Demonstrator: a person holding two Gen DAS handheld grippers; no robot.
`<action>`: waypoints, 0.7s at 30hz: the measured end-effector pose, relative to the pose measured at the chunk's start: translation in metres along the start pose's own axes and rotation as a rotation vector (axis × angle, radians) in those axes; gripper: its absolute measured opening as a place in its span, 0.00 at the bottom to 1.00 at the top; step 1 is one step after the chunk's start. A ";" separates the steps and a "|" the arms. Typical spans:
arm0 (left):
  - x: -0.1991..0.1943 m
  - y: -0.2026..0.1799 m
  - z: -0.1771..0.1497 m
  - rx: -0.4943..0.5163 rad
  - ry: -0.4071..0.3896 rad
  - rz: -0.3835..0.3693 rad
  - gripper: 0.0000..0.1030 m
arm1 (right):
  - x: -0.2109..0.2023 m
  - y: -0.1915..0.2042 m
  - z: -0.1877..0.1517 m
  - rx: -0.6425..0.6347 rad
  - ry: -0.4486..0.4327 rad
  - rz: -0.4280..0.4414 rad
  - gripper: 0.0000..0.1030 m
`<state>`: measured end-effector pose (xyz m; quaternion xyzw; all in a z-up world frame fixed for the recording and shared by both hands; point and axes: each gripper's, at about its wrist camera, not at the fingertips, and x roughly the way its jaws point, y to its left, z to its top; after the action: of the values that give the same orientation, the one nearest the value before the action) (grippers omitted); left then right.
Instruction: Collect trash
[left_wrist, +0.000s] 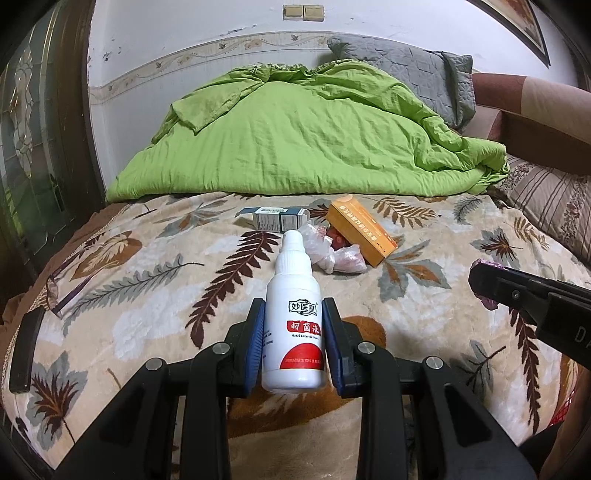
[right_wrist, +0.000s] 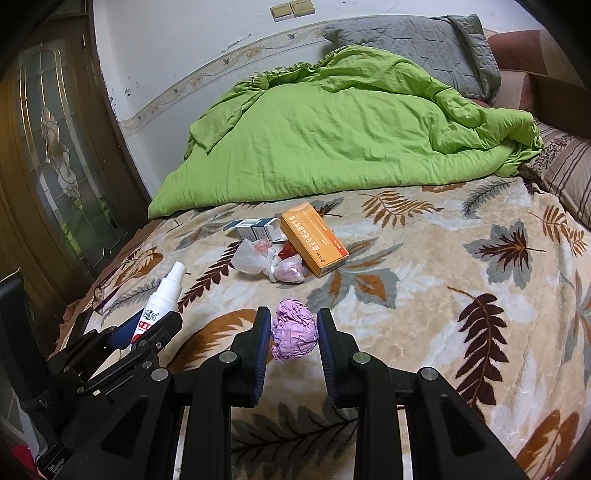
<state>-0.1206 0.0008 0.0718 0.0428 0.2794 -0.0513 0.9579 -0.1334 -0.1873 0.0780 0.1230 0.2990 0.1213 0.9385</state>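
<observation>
My left gripper (left_wrist: 294, 314) is shut on a white spray bottle (left_wrist: 295, 325) with a red label, held above the bed with its nozzle pointing away. In the right wrist view the same bottle (right_wrist: 162, 295) shows at the left, between the left gripper's fingers (right_wrist: 147, 325). My right gripper (right_wrist: 293, 325) is shut on a crumpled purple paper ball (right_wrist: 294, 334). Further out on the leaf-patterned blanket (right_wrist: 424, 288) lie an orange box (right_wrist: 314, 240), a blue-and-white box (right_wrist: 256, 227) and a knotted clear plastic bag (right_wrist: 266, 264). The right gripper (left_wrist: 491, 284) shows at the right of the left wrist view.
A rumpled green duvet (left_wrist: 295, 140) covers the far half of the bed, with a grey pillow (left_wrist: 406, 74) behind it. Glasses (left_wrist: 62, 288) lie near the bed's left edge. A dark wooden door with glass (right_wrist: 55, 166) stands at the left. A striped pillow (left_wrist: 554, 199) is at the right.
</observation>
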 end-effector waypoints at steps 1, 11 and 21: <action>0.000 0.000 0.000 0.001 0.000 0.001 0.28 | 0.000 0.000 0.000 -0.001 0.000 0.000 0.27; 0.001 -0.001 -0.002 0.000 0.002 -0.005 0.28 | 0.000 0.000 0.001 -0.001 0.001 0.000 0.27; 0.002 -0.005 -0.003 0.010 -0.002 -0.007 0.28 | 0.000 -0.001 0.000 0.005 0.002 0.002 0.27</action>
<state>-0.1217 -0.0043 0.0677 0.0467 0.2781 -0.0563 0.9578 -0.1330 -0.1879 0.0774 0.1254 0.3001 0.1216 0.9378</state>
